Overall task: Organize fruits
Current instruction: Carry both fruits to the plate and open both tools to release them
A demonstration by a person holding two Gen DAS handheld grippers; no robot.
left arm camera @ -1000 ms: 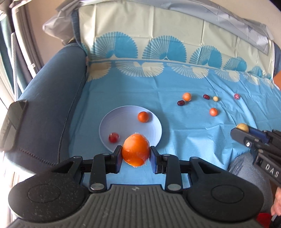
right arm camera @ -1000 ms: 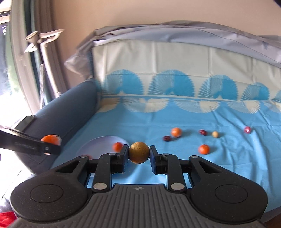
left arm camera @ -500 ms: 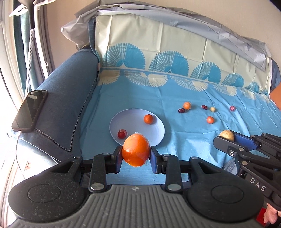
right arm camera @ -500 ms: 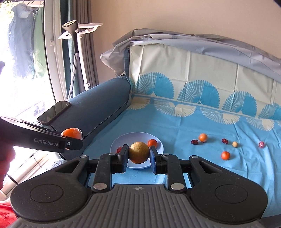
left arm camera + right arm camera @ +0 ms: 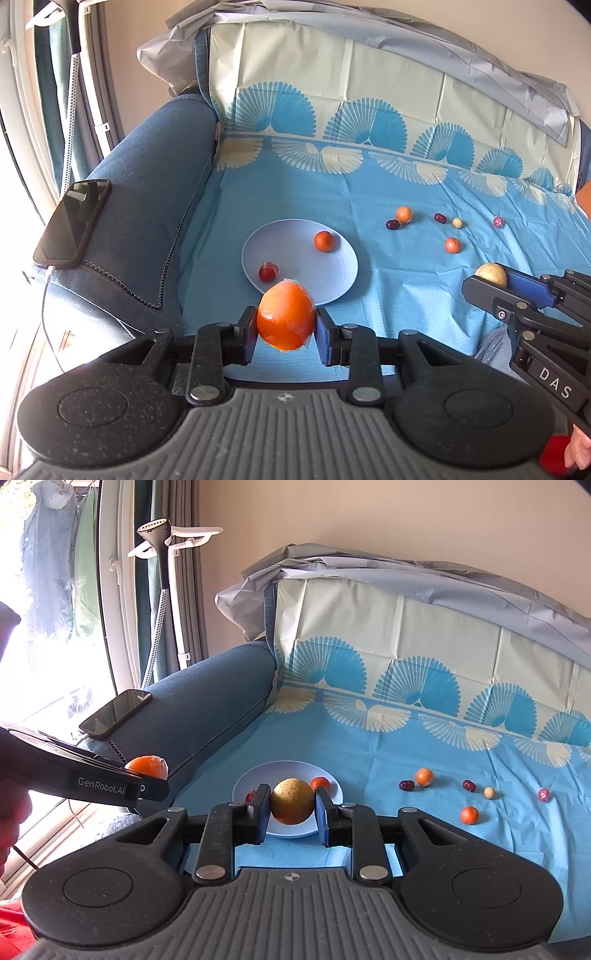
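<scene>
My left gripper (image 5: 286,330) is shut on a large orange (image 5: 286,315) wrapped in clear film, held above the near rim of the pale plate (image 5: 332,275). The plate holds a small orange (image 5: 324,241) and a red fruit (image 5: 267,271). My right gripper (image 5: 291,814) is shut on a round brown fruit (image 5: 292,800), held high in front of the plate (image 5: 284,770). It also shows in the left wrist view (image 5: 491,275). Several small fruits lie on the blue cloth at right: oranges (image 5: 403,214) (image 5: 452,244), dark dates (image 5: 392,223), a pale ball (image 5: 457,222).
A blue sofa armrest (image 5: 147,206) with a phone (image 5: 72,223) on it runs along the left. The patterned cloth climbs the sofa back (image 5: 369,92). A garment steamer stand (image 5: 166,590) and window are at far left.
Both grippers have pulled back and risen from the sofa with their fruits still held. The plate and loose fruits look smaller and farther. The fruits on the cloth have not moved.
</scene>
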